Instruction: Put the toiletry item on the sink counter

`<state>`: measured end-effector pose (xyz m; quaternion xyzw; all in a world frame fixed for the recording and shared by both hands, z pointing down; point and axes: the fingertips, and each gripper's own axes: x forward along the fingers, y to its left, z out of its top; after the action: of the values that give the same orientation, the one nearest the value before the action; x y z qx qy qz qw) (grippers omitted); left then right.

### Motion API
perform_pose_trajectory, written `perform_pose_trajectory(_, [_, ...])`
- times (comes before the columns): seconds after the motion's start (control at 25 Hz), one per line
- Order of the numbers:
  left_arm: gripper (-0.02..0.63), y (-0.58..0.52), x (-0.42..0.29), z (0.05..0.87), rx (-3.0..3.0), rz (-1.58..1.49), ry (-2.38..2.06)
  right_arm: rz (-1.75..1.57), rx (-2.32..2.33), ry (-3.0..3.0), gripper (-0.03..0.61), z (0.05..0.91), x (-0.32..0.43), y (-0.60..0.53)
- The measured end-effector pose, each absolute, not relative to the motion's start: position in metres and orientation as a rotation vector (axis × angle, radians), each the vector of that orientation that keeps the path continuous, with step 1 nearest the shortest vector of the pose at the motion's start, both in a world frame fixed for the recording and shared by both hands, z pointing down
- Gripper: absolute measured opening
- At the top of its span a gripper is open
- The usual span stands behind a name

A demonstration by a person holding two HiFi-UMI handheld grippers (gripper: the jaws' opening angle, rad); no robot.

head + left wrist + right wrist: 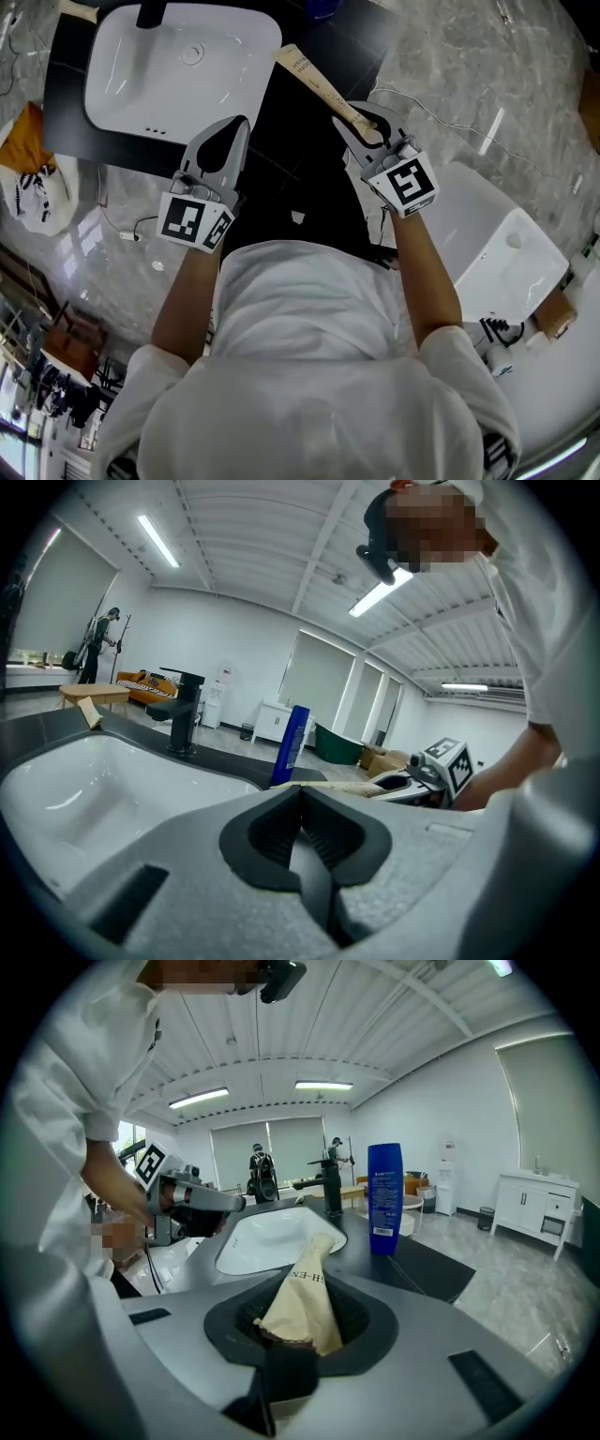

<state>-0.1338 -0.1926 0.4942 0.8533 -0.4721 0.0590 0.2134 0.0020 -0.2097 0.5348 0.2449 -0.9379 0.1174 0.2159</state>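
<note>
Above the black sink counter (352, 42), right of its white oval basin (141, 84), your right gripper (361, 127) clamps the long tan paper-wrapped toiletry item (314, 80) by one end. Your left gripper (225, 141) is closed and empty. You look mid-carry. Next, lower it flat onto bare counter and release.

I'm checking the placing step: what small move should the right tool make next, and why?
Probably lower the right tool toward the black counter beside the basin, then release. It is shut on the paper-wrapped item, which seems held above the counter, not yet resting on it.
</note>
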Motion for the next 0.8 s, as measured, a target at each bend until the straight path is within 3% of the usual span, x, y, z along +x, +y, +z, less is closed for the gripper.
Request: perform_pose_trajectory(0.8, [0.015, -0.181, -0.125, 0.524, 2.297, 0.187, -1.296, 0.283, 0.525, -2.489, 0.081, 0.584, 0.001, -0.196])
